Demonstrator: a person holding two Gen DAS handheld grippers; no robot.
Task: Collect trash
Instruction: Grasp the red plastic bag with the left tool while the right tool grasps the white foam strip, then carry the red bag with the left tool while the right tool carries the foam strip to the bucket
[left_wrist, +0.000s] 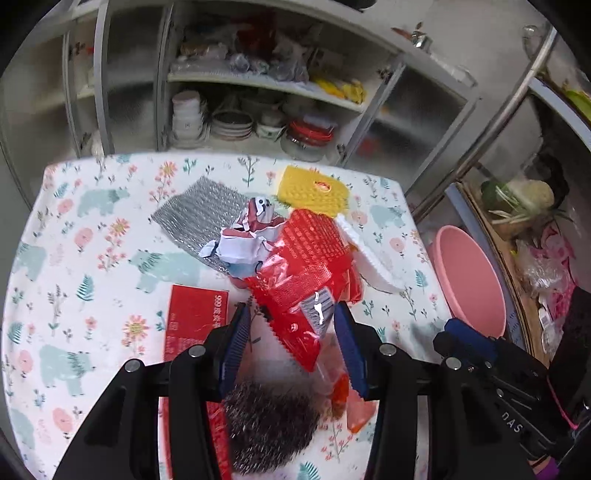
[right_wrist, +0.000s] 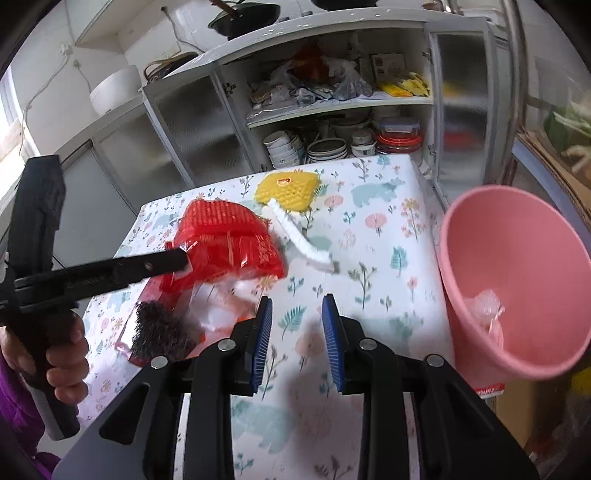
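A red plastic wrapper (left_wrist: 306, 280) hangs between the jaws of my left gripper (left_wrist: 291, 314), which stand wide apart above the table; I cannot tell if they pinch it. The wrapper (right_wrist: 225, 240) also shows in the right wrist view beside the left gripper's bar. Crumpled red-and-white paper (left_wrist: 247, 236) and a silver foil bag (left_wrist: 199, 218) lie behind it. My right gripper (right_wrist: 297, 306) is open and empty over the table, left of the pink trash bin (right_wrist: 513, 280), which holds a clear wrapper (right_wrist: 484, 306).
On the floral tablecloth (left_wrist: 74, 258) lie a yellow sponge (left_wrist: 314, 190), a white brush (right_wrist: 299, 236), a red card (left_wrist: 192, 317) and a dark bristly brush (left_wrist: 269, 421). An open cupboard (right_wrist: 332, 122) with bowls stands behind the table.
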